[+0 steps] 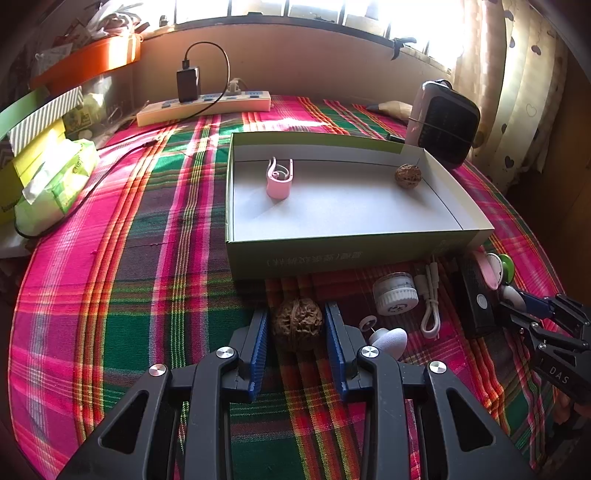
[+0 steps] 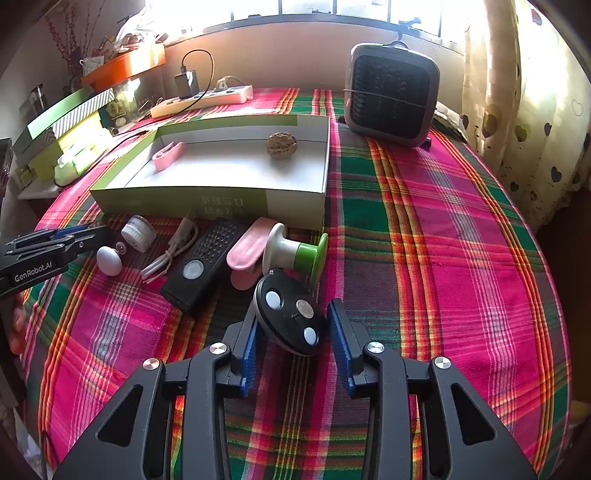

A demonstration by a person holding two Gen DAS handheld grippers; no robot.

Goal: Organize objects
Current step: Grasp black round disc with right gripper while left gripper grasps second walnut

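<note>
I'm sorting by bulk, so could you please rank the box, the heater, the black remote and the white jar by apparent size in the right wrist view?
1. Box
2. Heater
3. Black remote
4. White jar

The heater stands farther off, so it may be bigger than it looks.

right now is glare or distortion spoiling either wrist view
Left wrist: window blown out white, sun patches on the tablecloth, box still clear. Right wrist: same white window, washed-out curtain. Both bend straight edges toward dark corners.

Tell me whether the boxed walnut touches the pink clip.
Apart. The left wrist view shows bare box floor between walnut and clip.
</note>
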